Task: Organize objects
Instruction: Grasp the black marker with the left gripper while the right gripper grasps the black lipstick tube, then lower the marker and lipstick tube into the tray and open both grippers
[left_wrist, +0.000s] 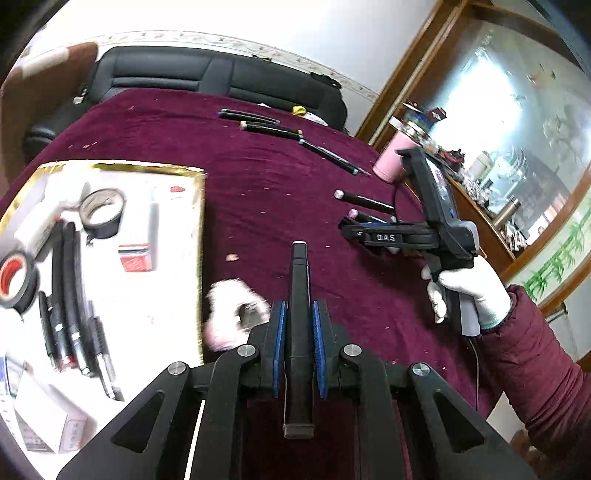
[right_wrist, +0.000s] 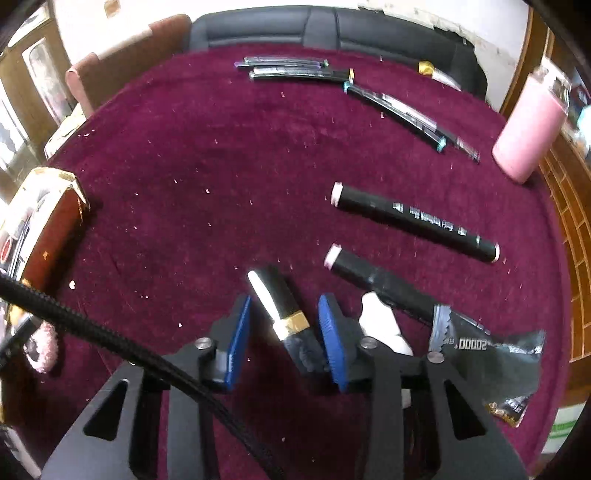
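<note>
My left gripper (left_wrist: 298, 325) is shut on a black marker (left_wrist: 299, 317) and holds it above the maroon cloth, just right of a gold-rimmed white tray (left_wrist: 199, 236). The tray holds tape rolls (left_wrist: 101, 212), several pens (left_wrist: 68, 295) and small boxes. My right gripper (right_wrist: 284, 310) is open over the cloth; a black marker with a gold band and white end (right_wrist: 280, 306) lies between its blue pads. The right gripper also shows in the left wrist view (left_wrist: 351, 229), held by a white-gloved hand. Two more black markers (right_wrist: 413, 221) (right_wrist: 376, 280) lie to its right.
Several thin pens (right_wrist: 295, 70) (right_wrist: 399, 110) lie at the far side of the maroon-covered table (right_wrist: 184, 166). A pink cup (right_wrist: 528, 133) stands at the right edge. A black foil packet (right_wrist: 491, 354) lies near right. A pink fluffy item (left_wrist: 229, 314) sits beside the tray. A black seat (left_wrist: 207, 74) is behind.
</note>
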